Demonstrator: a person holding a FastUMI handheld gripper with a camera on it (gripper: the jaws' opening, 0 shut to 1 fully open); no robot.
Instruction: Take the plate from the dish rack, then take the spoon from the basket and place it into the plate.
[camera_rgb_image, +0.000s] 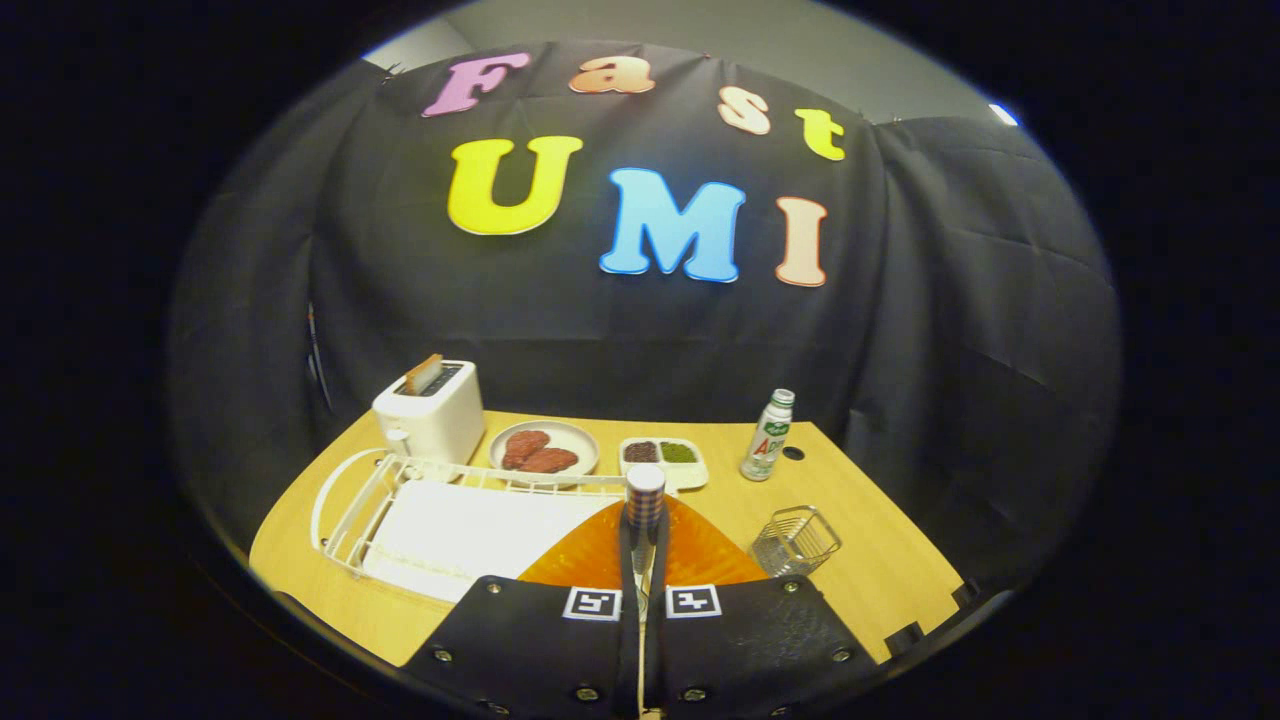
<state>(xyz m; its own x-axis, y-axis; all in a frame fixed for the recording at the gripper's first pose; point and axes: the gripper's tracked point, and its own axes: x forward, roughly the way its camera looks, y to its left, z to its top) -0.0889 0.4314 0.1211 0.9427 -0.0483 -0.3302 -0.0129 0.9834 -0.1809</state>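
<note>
An orange plate (600, 555) lies flat on the wooden table, just ahead of and under my fingers, between the white dish rack (345, 500) and the wire basket (795, 540). My gripper (643, 560) is shut on the spoon (645, 495). Its round, banded handle end sticks out beyond the fingertips, and a thin silvery part shows in the narrow gap between the fingers. The spoon hangs over the plate; I cannot tell whether it touches it. The basket stands to the right of the plate with nothing visible inside.
At the back of the table stand a white toaster (430, 415) with a slice in it, a grey plate of meat patties (545, 450), a small two-part sauce tray (662, 458) and a bottle (768, 435). A white mat lies in the rack.
</note>
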